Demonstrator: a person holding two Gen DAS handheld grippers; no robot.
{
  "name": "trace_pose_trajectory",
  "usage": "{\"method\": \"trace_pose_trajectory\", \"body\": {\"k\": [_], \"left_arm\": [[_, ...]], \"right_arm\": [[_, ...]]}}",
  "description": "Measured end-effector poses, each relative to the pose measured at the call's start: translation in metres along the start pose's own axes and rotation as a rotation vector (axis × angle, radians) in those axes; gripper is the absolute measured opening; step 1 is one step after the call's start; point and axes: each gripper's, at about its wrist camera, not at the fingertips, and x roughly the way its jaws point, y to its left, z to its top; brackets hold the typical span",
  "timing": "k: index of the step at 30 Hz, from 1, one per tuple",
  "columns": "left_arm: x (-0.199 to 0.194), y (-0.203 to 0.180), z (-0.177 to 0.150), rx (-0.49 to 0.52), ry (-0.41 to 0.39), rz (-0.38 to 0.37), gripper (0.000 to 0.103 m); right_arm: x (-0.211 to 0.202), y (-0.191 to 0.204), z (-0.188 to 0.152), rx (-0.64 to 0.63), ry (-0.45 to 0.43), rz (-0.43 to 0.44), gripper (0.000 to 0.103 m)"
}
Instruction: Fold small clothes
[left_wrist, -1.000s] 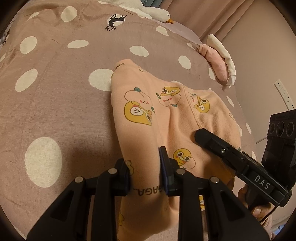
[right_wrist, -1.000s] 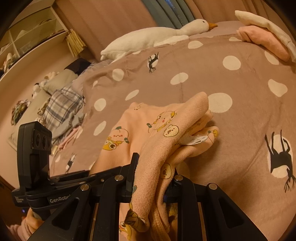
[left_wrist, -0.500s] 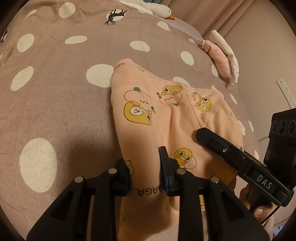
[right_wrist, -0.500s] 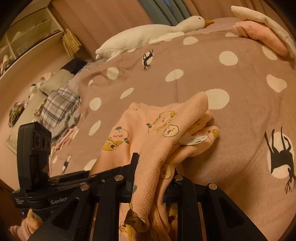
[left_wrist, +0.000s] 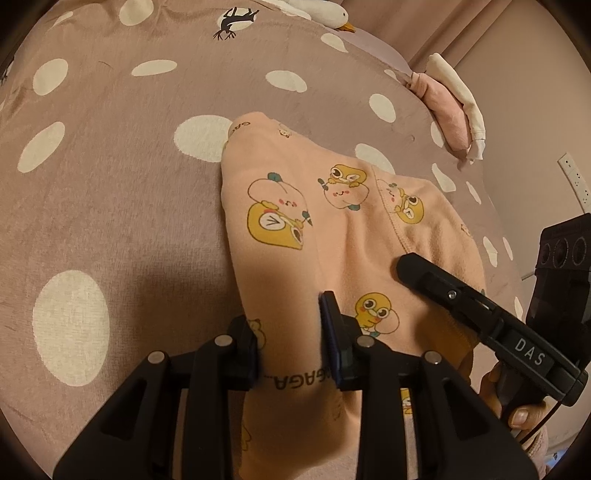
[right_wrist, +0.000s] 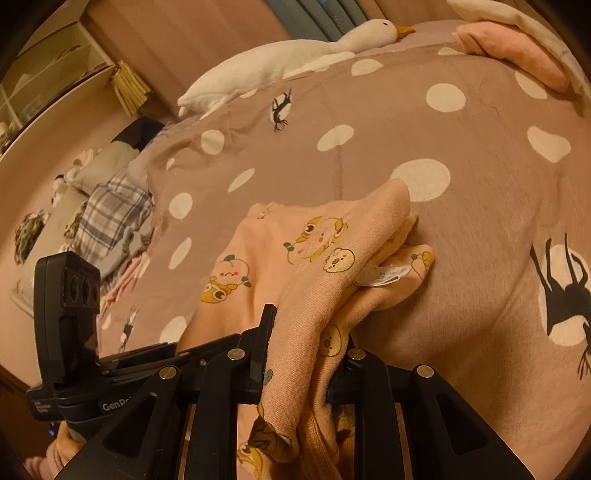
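- Left tool (left_wrist: 291, 343): jaws easing apart, a fold of the peach garment (left_wrist: 332, 229) between them; whether the pads press the cloth cannot be told for certain, though the band printed with letters runs straight through the gap.
- Ahead of the left tool the peach garment lies spread on the bed cover (left_wrist: 110, 192), its far rounded end resting on a white spot.
- Right of the left tool, the right tool reaches in over the garment, a finger (left_wrist: 417, 267) lying on the cloth; part of a hand (left_wrist: 517, 410) shows beneath it.
- Right tool (right_wrist: 306, 354): jaws pinching a bunched fold of the same garment, which drapes down between the fingers.
- Ahead of the right tool the gathered cloth runs out to a small white label (right_wrist: 384, 275).
- Far beyond it, a white goose plush (right_wrist: 288, 62) lies along the far edge of the bed; a folded pink cloth (right_wrist: 513, 48) sits to the far right.
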Motion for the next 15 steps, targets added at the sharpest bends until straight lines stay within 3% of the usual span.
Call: {"method": "trace_pose_trajectory", "body": {"k": [15], "left_arm": [[0.002, 0.003, -0.001, -0.007, 0.009, 0.003, 0.033]], "right_arm": [[-0.001, -0.012, -0.001, 0.045, 0.017, 0.006, 0.022]]}}
